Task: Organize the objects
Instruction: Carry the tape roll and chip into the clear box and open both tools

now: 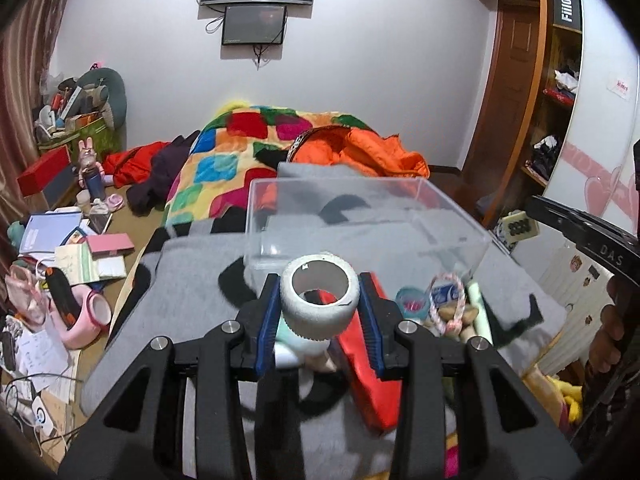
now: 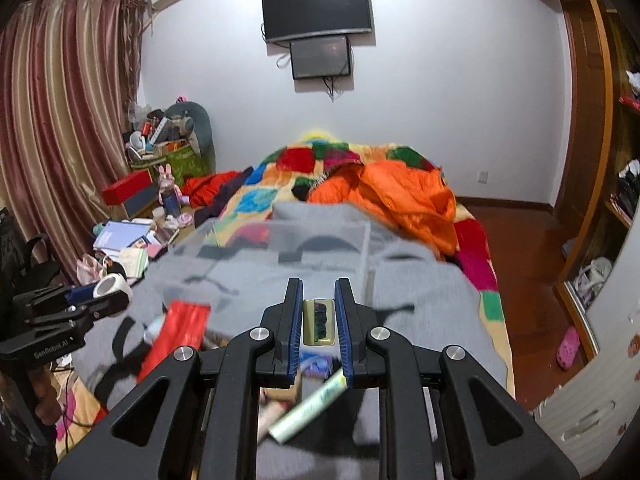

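Tape roll (image 1: 319, 298): white, ring-shaped, hollow, textured.

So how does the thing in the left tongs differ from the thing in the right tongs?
The roll of white tape is a round, hollow ring; the mahjong tile is a small flat block. The tape is wide and spreads the left tongs; the tile is thin, so the right tongs sit nearly closed. Both are clamped between blue pads, above the grey blanket.
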A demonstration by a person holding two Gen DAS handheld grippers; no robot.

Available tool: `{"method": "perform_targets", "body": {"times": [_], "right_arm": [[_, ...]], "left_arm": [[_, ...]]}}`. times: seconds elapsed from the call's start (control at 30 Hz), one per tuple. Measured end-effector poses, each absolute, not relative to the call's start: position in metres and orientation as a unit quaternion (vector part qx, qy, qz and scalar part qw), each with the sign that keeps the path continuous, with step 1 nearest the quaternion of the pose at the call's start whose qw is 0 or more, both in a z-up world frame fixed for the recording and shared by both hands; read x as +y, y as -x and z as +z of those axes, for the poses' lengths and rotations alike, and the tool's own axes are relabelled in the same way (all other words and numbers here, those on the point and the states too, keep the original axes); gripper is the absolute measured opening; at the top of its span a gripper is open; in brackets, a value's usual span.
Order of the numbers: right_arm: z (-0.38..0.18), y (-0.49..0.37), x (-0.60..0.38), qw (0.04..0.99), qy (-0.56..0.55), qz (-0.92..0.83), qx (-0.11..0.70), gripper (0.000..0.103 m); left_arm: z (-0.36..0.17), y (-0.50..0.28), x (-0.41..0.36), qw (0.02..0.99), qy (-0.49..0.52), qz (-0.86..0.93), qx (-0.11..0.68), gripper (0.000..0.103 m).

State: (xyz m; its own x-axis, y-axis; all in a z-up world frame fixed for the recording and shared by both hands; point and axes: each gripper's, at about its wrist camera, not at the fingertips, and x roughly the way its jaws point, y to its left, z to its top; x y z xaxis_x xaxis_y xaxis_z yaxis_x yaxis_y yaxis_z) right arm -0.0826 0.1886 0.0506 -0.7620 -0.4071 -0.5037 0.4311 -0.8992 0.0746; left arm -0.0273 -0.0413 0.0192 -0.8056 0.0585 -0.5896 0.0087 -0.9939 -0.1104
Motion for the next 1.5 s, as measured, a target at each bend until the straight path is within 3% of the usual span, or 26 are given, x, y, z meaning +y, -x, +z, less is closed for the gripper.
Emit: {"method": "perform_targets", "body": {"times": [0.4,0.93,1.5], "right_arm": [[0.060,0.123,0.150,0.251,-0.249,-0.935,0.031,0.015],[-0.002,0.191,0.125,0.258,-0.357,-0.898,0.022,0.015],[-0.023,0.195,0.110,0.235,-0.382,-0.891,0.067,0.015]], "left_arm": [[0.026,0.081,-0.043,0.016,0.322,0.945,-0.049,0.037],[-0.009,0.149,-0.050,0.028,0.397,0.916,-0.050,0.037],[-0.029,0.169,-0.043,0.031,0.433,0.900,-0.035,0.037]]}}
